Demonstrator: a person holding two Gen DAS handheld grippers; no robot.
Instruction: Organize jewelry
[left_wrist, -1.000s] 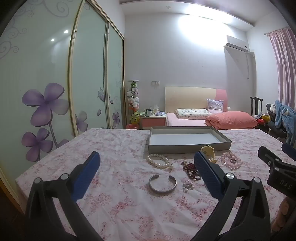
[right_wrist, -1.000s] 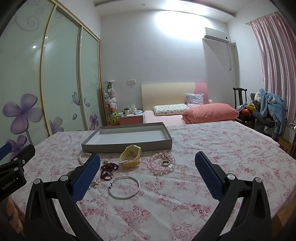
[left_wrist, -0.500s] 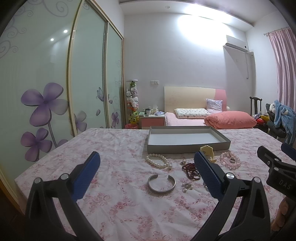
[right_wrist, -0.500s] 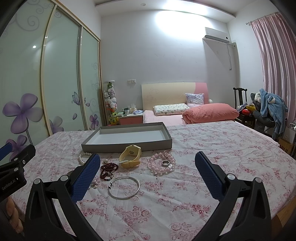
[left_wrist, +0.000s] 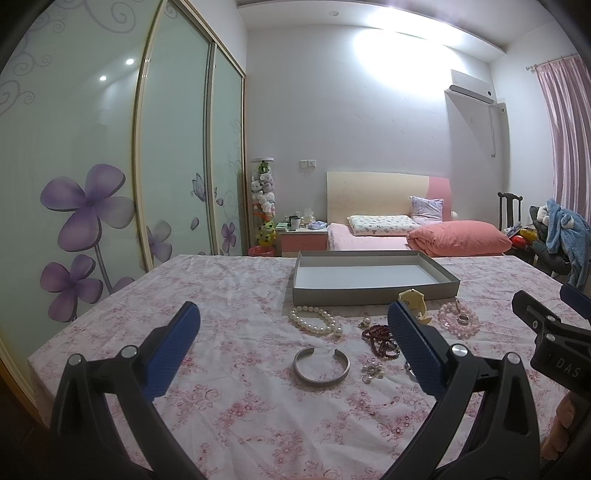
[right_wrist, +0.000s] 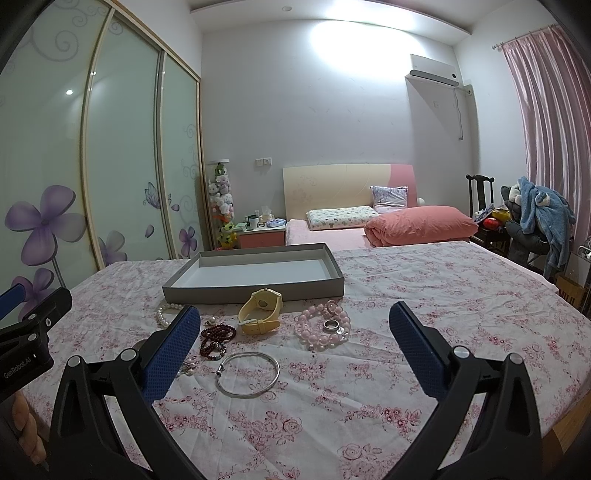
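A shallow grey tray (left_wrist: 373, 291) (right_wrist: 255, 290) stands empty on the floral tablecloth. In front of it lie a white pearl bracelet (left_wrist: 314, 319), a silver cuff (left_wrist: 321, 365), dark red beads (left_wrist: 380, 338) (right_wrist: 216, 338), a cream watch (right_wrist: 260, 314), a pink bead bracelet (right_wrist: 323, 328) with a silver ring (right_wrist: 331, 324) on it, and a thin silver bangle (right_wrist: 247, 373). My left gripper (left_wrist: 293, 332) is open and empty above the cuff. My right gripper (right_wrist: 295, 334) is open and empty above the bangle and pink beads.
The table (right_wrist: 443, 302) has a pink floral cloth; its left edge is near sliding wardrobe doors (left_wrist: 173, 155). A bed (right_wrist: 369, 229), nightstand (left_wrist: 303, 240) and a chair with clothes (right_wrist: 532, 214) stand beyond.
The left gripper has drawn back slightly, so the jewelry sits a little farther away. The right view is unchanged. Both grippers stay open.
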